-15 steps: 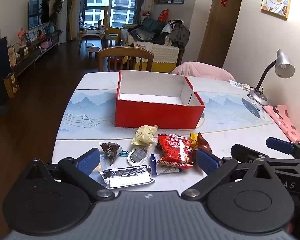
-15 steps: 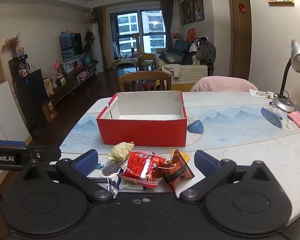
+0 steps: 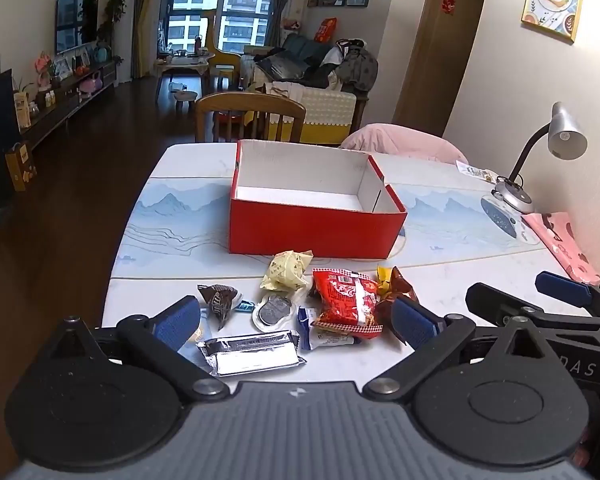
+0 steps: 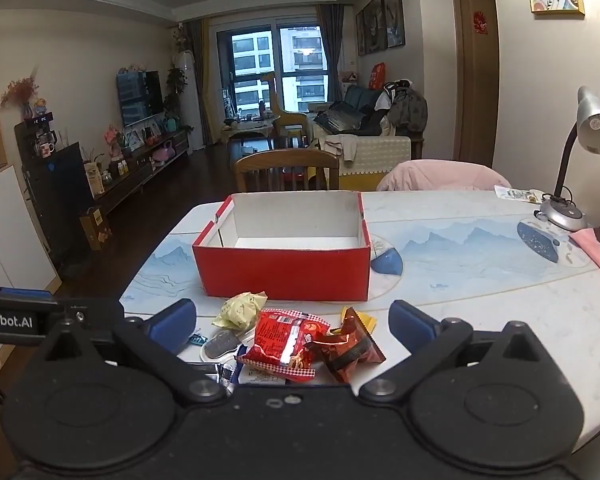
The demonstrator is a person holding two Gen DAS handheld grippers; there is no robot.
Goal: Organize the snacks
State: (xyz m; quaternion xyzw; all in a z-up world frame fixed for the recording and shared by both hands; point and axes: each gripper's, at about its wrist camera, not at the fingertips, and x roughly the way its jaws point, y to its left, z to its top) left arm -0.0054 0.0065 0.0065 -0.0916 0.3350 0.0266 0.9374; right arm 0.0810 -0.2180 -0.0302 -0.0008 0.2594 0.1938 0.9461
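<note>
- Both your left gripper (image 3: 296, 322) and right gripper (image 4: 292, 326) hang with fingers spread, holding nothing.
- Snacks (image 3: 346, 304) lie heaped just before the red box (image 3: 312, 232), which holds nothing.
- Closing on overlapped packets risks dragging neighbours off the table (image 3: 460, 280).

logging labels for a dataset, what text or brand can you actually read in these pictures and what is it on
"nRobot.AI": white letters, cut off at the frame edge, on the black body of the left gripper as the right wrist view shows it.
"DAS": faint letters, partly hidden, on the black body of the right gripper in the left wrist view.
Print on the red snack packet, the dark brown wrapper and the silver foil packet: too small or blurred to read.
</note>
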